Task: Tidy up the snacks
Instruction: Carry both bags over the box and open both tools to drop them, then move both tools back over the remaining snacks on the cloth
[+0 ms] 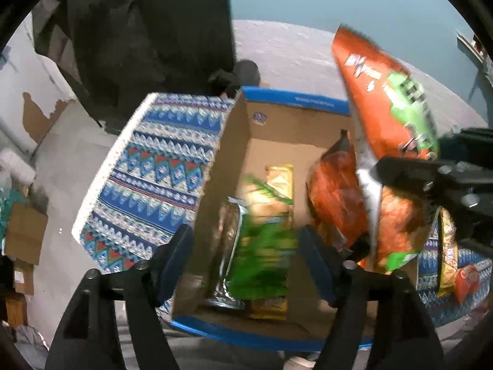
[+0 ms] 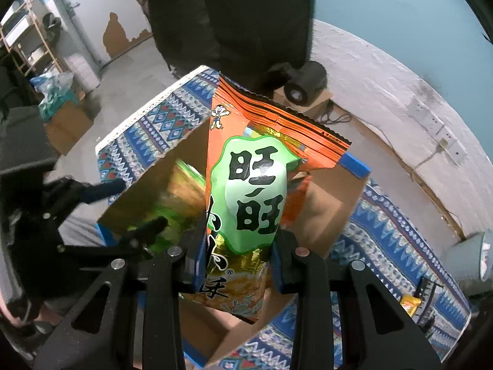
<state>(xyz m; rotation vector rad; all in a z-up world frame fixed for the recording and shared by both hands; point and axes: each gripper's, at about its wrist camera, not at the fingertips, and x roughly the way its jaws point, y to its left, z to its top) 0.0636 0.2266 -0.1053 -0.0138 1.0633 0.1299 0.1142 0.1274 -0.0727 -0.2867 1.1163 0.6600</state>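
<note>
Right claw (image 2: pixel 235 265) on glossy orange foil bag (image 2: pixel 246 191) over cardboard box (image 2: pixel 332 209).

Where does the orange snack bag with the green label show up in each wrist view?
Left wrist view: the orange bag stands at upper right, above the box, pinched low down by the right gripper coming in from the right.
Right wrist view: the bag fills the centre, rising from between the shut jaws of that gripper.
Shared landmark: the cardboard box with blue edges, on the patterned cloth.
</note>
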